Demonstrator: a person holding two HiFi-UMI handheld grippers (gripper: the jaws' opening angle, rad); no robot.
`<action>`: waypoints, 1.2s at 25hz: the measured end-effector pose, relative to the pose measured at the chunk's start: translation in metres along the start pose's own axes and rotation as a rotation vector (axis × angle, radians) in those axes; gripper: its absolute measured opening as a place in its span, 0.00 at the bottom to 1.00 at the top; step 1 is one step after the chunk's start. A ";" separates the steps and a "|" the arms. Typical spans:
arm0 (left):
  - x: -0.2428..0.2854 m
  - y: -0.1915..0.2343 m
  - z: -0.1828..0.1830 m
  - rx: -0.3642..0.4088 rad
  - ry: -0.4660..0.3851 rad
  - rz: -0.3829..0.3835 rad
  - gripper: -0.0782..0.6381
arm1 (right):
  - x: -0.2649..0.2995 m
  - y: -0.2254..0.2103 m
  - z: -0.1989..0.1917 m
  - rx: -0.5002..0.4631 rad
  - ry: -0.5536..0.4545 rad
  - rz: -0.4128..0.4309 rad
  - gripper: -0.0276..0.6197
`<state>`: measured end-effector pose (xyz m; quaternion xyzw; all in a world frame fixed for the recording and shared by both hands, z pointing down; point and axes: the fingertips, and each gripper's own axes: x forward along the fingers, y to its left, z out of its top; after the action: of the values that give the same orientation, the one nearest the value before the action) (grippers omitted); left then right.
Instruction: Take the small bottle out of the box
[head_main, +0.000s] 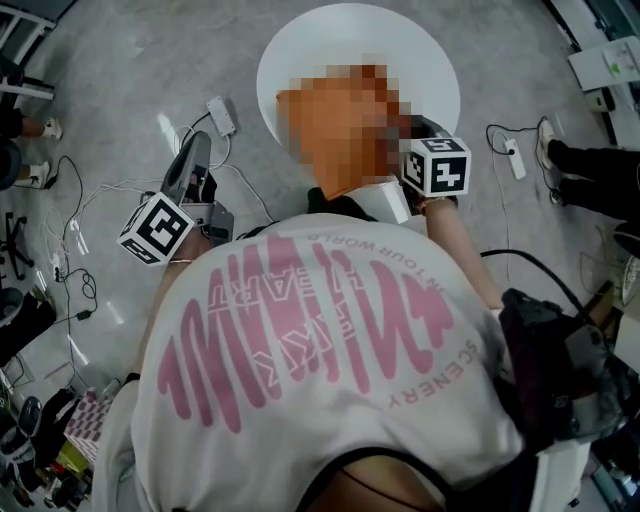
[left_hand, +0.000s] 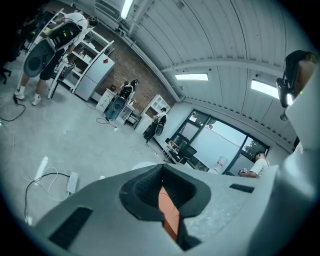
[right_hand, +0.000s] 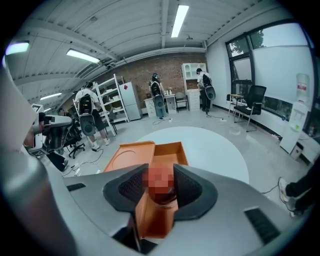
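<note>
In the right gripper view my right gripper (right_hand: 161, 176) is shut on the small bottle (right_hand: 163, 194), with a pad against each side. A mosaic patch covers the bottle's upper part; the part below it is dark. Just beyond lies the orange box (right_hand: 167, 156), open, with its lid (right_hand: 127, 156) flat beside it on the round white table (right_hand: 215, 150). In the head view the right gripper's marker cube (head_main: 435, 166) sits at the table's near edge. My left gripper (head_main: 195, 150) hangs off the table to the left, shut. An orange strip shows behind its tips (left_hand: 169, 212); I cannot tell what it is.
A power strip (head_main: 221, 115) and loose cables lie on the floor by the left gripper. A second strip (head_main: 513, 158) and someone's shoe (head_main: 552, 150) lie to the right. Several people with backpacks (right_hand: 159, 97) stand far off near shelves, and an office chair (right_hand: 252, 102) stands by the window.
</note>
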<state>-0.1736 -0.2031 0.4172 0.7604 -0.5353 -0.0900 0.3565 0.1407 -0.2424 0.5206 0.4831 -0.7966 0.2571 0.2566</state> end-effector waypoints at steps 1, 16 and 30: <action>-0.003 0.000 -0.001 -0.003 0.002 -0.005 0.12 | -0.005 0.001 0.002 -0.003 -0.007 -0.010 0.28; -0.048 0.000 0.019 0.028 0.019 -0.117 0.12 | -0.074 0.040 0.021 0.003 -0.113 -0.155 0.28; -0.111 0.021 0.014 0.052 0.075 -0.178 0.12 | -0.124 0.112 0.007 0.002 -0.160 -0.233 0.28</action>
<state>-0.2426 -0.1155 0.3933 0.8167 -0.4543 -0.0789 0.3469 0.0878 -0.1232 0.4159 0.5917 -0.7527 0.1871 0.2198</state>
